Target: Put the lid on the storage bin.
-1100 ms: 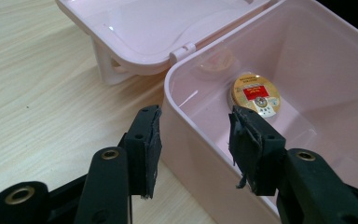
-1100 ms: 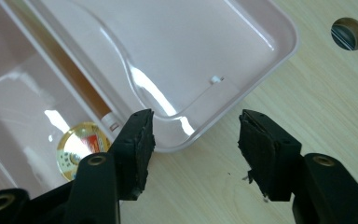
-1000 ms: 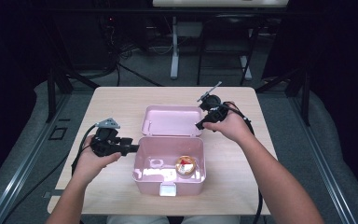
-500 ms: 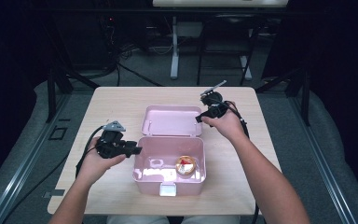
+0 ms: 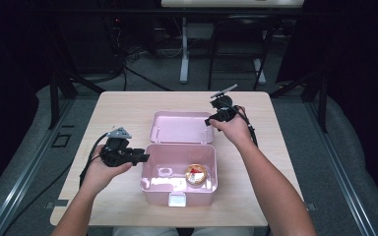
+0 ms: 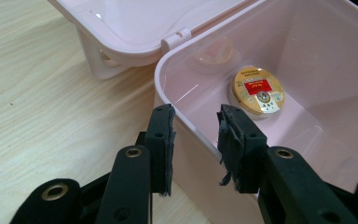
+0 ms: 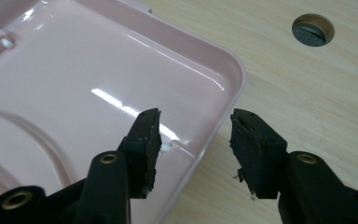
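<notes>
A pink plastic box (image 5: 197, 196) stands open near the table's front, its lid (image 5: 182, 127) laid back flat behind it. A round gold tin with a red label (image 5: 196, 173) lies inside on the right. My left gripper (image 5: 145, 158) is at the box's left wall. In the left gripper view it (image 6: 196, 135) is open, with the box rim (image 6: 205, 51) running between its jaws and the tin (image 6: 256, 91) beyond. My right gripper (image 5: 207, 121) is at the lid's right edge. In the right gripper view it (image 7: 196, 135) is open astride the lid's rim (image 7: 98, 79).
The light wooden table (image 5: 275, 147) has bare room left and right of the box. A round cable hole (image 7: 313, 29) sits in the tabletop past the lid's corner. Dark floor, cables and a stand lie behind the table.
My left gripper has edged right up to the box's left wall. My right gripper has shifted slightly along the lid's right edge.
</notes>
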The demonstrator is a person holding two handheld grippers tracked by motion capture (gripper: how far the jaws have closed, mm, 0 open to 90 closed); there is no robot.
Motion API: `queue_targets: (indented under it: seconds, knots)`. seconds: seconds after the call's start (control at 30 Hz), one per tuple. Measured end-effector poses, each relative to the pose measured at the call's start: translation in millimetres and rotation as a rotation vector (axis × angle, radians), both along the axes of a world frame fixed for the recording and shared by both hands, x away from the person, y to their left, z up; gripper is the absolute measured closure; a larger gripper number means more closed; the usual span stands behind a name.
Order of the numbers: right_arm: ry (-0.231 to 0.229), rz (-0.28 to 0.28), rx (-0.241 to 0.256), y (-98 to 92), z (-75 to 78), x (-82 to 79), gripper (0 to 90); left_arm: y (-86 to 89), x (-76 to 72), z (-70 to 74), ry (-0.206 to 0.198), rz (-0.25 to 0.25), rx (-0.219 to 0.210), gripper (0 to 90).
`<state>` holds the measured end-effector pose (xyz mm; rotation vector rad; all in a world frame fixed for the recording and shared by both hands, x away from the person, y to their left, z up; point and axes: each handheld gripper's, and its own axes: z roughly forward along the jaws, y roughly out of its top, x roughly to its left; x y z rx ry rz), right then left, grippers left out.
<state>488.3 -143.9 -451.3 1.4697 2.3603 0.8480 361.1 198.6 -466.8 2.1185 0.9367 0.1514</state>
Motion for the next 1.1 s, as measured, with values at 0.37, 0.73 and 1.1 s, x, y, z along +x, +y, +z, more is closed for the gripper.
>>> queue_targets:
  seconds: [0.37, 0.73, 1.1]
  knots:
    - [0.037, -0.071, 0.01, -2.0, -13.3, 14.5, 54.9, 0.2, -0.7, 1.2, 0.005, -0.004, 0.005, 66.8]
    - [0.063, -0.147, 0.024, -6.7, -26.7, 30.0, 58.7, 0.9, -0.9, 1.1, 0.012, 0.001, -0.004, 67.9]
    - [0.094, -0.179, 0.052, -1.9, -31.2, 33.7, 69.0, 0.9, -0.7, 1.2, 0.012, 0.0, -0.003, 68.1]
